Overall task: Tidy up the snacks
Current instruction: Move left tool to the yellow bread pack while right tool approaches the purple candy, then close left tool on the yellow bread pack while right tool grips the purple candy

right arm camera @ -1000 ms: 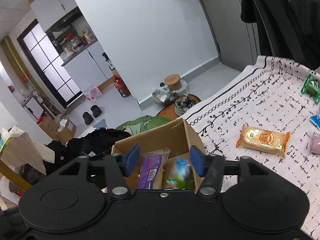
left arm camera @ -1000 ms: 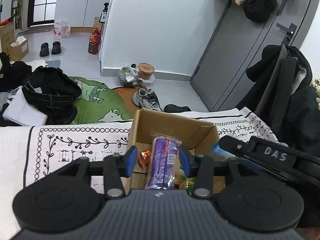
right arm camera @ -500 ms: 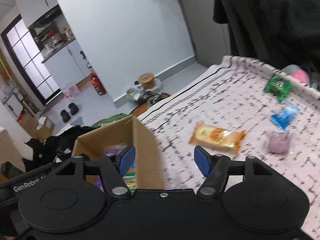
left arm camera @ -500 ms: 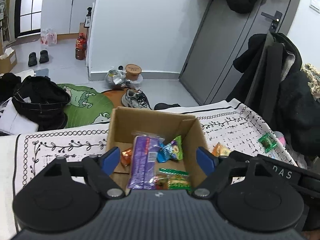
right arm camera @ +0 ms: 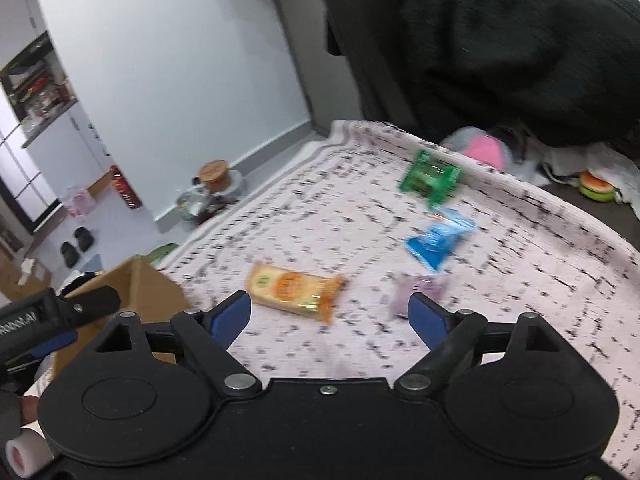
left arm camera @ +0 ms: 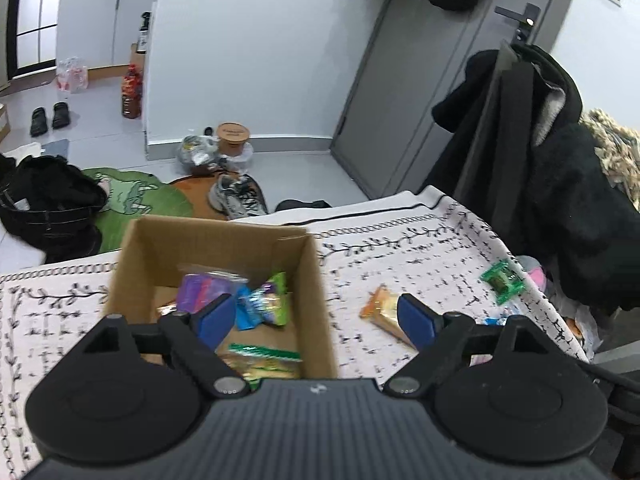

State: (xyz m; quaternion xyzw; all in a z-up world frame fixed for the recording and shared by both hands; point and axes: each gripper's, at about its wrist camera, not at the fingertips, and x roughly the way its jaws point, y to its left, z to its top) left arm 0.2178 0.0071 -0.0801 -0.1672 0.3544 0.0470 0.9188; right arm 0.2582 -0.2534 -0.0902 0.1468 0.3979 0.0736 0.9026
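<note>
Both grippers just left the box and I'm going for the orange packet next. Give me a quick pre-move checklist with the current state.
1. Right gripper empty, jaws opening: ok.
2. Left gripper empty, jaws opening: ok.
3. Orange packet lies flat on the tablecloth, apart from other snacks: ok.
4. Orange packet lined up between the right gripper's fingers: ok, roughly.
5. Cardboard box has room: ok.
6. Purple packet clear of the right finger: cannot tell, blurred.

Matt brown corrugated cardboard forms the box, a soft woven cloth printed in black covers the counter, the orange snack bar, blue packet and green packet wear glossy crinkled plastic film, and the right claw is matt black plastic with smooth blue pads.
</note>
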